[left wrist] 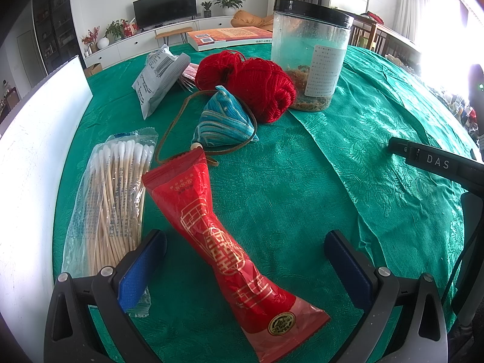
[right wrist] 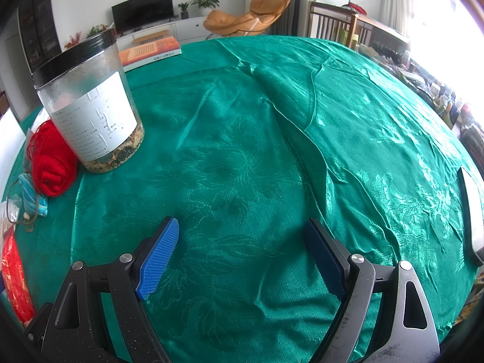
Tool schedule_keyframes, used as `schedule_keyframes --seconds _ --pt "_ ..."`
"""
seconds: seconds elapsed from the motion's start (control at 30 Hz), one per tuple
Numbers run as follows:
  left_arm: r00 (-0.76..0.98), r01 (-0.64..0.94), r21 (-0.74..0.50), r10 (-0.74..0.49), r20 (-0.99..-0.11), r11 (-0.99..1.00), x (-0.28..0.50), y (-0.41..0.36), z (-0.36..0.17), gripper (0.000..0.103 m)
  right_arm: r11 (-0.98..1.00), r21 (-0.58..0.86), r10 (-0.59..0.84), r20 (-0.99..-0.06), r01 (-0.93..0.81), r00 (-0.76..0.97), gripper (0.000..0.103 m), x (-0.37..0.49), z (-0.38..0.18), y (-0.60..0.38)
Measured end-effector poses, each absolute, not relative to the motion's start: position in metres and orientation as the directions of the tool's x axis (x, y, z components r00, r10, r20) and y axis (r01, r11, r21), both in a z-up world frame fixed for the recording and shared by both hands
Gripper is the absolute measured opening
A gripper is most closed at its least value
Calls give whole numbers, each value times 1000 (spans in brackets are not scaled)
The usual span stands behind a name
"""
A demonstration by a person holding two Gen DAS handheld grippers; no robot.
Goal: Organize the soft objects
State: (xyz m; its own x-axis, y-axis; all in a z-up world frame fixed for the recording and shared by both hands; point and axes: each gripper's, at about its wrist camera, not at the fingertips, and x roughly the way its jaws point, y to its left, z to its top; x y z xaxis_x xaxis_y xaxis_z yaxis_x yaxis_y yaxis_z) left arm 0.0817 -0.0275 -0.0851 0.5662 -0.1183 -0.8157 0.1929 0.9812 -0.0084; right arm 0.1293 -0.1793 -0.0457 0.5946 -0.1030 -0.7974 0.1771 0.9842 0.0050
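Left gripper [left wrist: 245,260] fingers wide apart, straddling red pouch [left wrist: 224,242] lying on green bench [left wrist: 332,181], nothing gripped. Swabs [left wrist: 112,199] at 9 o'clock of pouch; sachet [left wrist: 224,121], yarn [left wrist: 260,84] at 12. Right gripper [right wrist: 245,257] fingers wide, empty, over cloth.

Snack packet [left wrist: 224,242]: on the tablecloth [left wrist: 332,181], nearest, between the left gripper [left wrist: 245,260] fingers.
Cotton swab pack [left wrist: 112,199]: just left of the packet.
Fabric pouch [left wrist: 224,121]: behind the packet.
Yarn [left wrist: 257,84]: behind the pouch, touching the jar [left wrist: 311,54] on its right.
Sealed bag [left wrist: 160,75]: left of the yarn.
Book [left wrist: 230,37]: far edge, behind all.
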Motion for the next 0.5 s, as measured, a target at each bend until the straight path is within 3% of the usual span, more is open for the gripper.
schedule_keyframes --seconds 0.5 --pt "566 193 -8 -118 -816 981 82 -28 -85 103 984 5 -103 -798 177 595 87 130 -46 -181"
